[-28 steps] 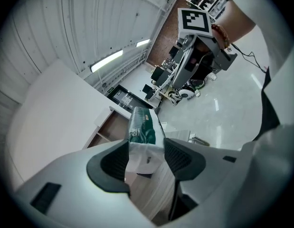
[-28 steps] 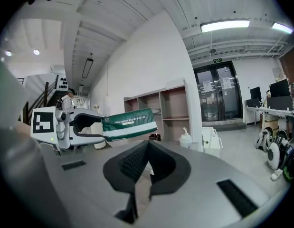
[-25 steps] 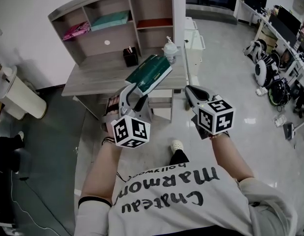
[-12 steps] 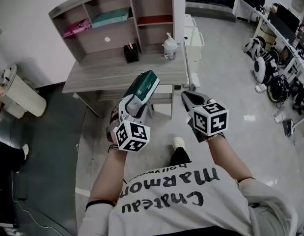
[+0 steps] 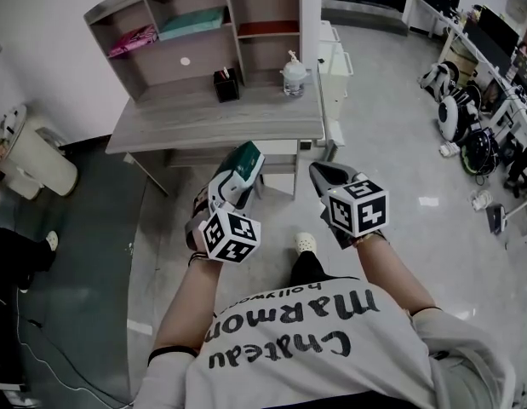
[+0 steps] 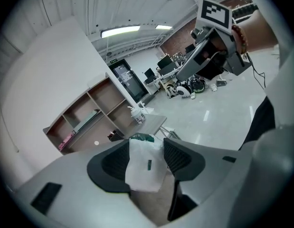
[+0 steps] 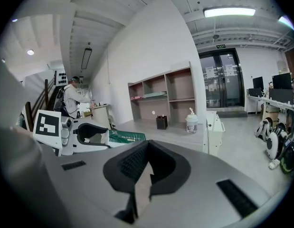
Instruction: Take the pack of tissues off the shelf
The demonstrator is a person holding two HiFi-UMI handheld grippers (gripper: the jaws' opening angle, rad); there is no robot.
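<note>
Shelf [image 5: 231,15] stands ahead; left gripper [image 5: 223,191] clamps the pack of tissues [image 5: 242,164], its length aimed that way (right gripper [image 5: 324,175] beside, jaws together, empty).

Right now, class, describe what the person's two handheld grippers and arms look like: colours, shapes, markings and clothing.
Both are light grey moulded shells: the left gripper and right gripper each carry dark ribbed pads and a white cube with black square markers. The person wears a pale short-sleeved T-shirt with dark lettering and a beaded bracelet on the right wrist.
</note>
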